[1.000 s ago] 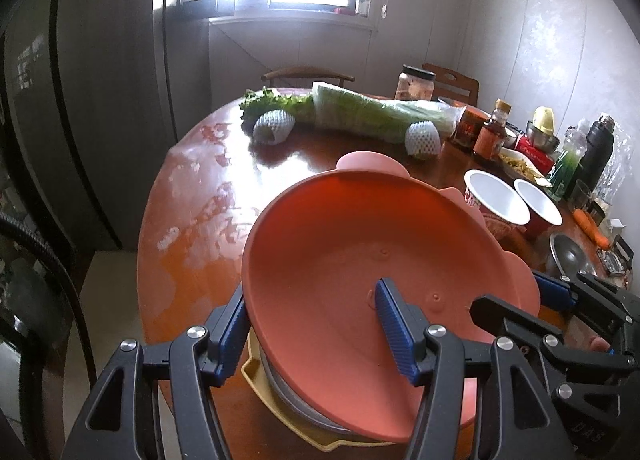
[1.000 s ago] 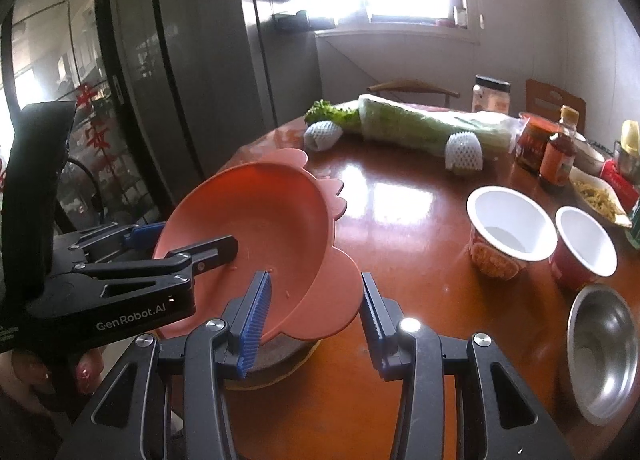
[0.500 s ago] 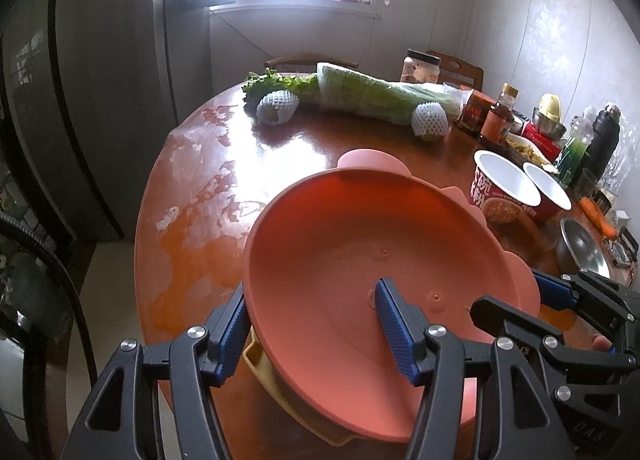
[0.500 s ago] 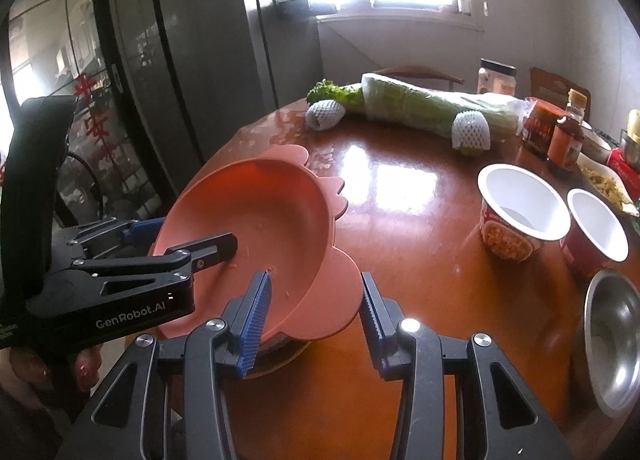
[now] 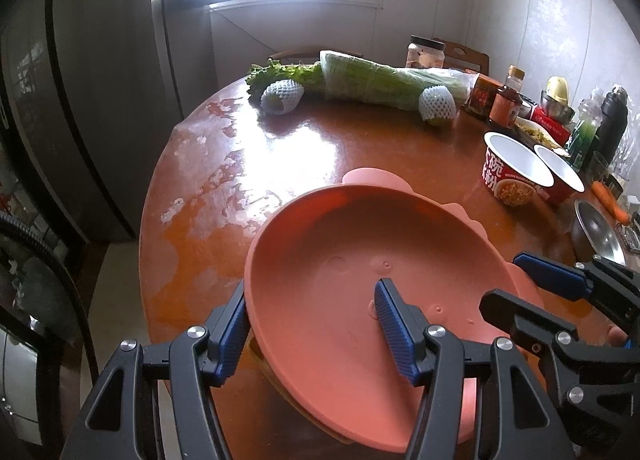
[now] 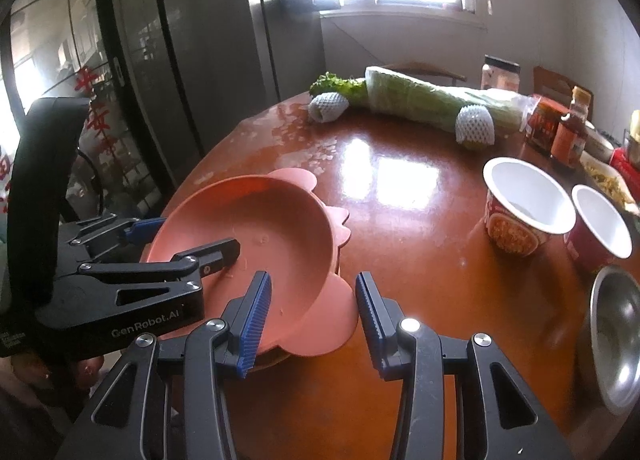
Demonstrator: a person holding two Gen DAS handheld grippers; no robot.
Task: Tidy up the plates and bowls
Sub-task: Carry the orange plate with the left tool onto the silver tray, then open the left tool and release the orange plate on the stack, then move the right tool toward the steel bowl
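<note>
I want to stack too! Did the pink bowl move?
Yes. The pink bowl sank closer to the yellow plate underneath it.

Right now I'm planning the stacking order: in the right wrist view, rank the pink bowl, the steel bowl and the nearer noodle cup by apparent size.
1. pink bowl
2. steel bowl, cut by the frame edge, so unsure
3. nearer noodle cup

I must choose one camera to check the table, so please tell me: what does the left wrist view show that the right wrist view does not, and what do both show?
Only the left wrist view: a dark flask and a carrot at the table's far right.

Only the right wrist view: the glass cabinet with red paper characters, and the "GenRobot.AI" lettering on the left gripper.

Both: the pink bowl with both grippers on its rim, two instant noodle cups, a steel bowl, wrapped cabbage.
</note>
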